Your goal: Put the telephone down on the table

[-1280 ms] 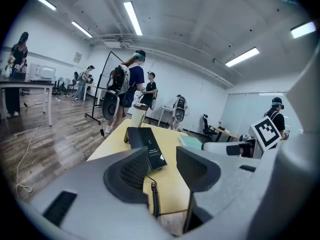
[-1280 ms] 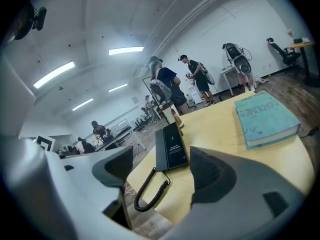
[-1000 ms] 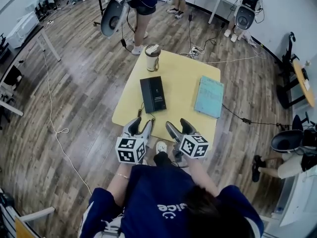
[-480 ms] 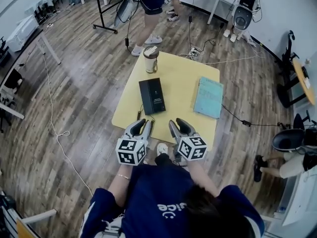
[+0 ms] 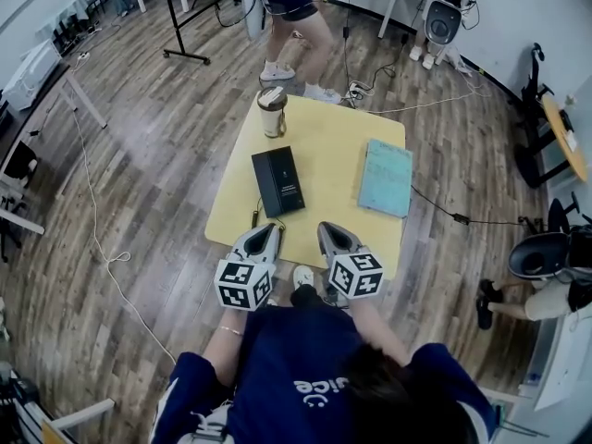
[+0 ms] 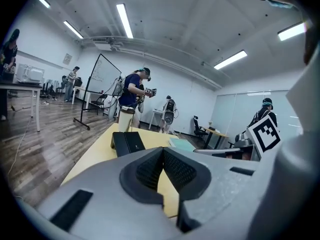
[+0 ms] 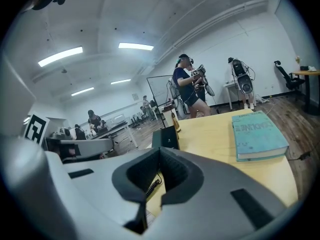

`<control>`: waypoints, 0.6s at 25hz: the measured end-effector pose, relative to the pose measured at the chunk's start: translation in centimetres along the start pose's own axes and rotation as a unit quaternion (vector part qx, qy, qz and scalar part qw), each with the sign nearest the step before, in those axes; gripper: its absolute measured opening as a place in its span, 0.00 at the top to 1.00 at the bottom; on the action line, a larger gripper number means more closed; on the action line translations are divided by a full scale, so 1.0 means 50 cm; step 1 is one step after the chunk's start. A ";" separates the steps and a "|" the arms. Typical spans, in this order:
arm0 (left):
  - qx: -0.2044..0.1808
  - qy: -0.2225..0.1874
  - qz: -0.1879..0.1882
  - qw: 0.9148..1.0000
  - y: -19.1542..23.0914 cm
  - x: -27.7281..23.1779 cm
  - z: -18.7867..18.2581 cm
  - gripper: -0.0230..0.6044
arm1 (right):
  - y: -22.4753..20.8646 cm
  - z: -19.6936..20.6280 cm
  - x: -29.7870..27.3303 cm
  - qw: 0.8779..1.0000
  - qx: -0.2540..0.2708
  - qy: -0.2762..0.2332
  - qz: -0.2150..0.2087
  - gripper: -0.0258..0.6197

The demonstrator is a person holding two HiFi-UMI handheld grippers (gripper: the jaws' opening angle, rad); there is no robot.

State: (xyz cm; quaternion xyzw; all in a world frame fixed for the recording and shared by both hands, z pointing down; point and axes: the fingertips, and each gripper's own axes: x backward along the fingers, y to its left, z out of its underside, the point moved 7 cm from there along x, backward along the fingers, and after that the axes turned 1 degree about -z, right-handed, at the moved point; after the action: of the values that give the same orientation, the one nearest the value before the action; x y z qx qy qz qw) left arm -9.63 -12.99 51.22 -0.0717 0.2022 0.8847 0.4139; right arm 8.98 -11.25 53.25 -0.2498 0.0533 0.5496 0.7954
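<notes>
Head view: tumbler [image 5: 271, 111] on table [image 5: 335, 169] (seemingly lidded).

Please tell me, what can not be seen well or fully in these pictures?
- Telephone: head view, too small to tell a handset from a base.
- Cord: right gripper view, mostly hidden behind the shut jaws of the right gripper.
- Cup: head view, too small to tell whether it holds anything.
- Book: head view, cover print too small to read.
</notes>
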 end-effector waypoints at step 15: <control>-0.013 0.021 0.010 1.000 -0.011 -0.026 0.015 0.96 | -0.017 -0.013 0.006 1.000 0.023 0.005 0.010 0.95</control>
State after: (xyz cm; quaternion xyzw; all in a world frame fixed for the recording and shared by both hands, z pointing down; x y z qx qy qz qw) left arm -8.36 -13.28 52.12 -0.0935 0.1998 0.8895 0.4001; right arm 9.96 -11.53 52.87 -0.2337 0.0729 0.5548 0.7951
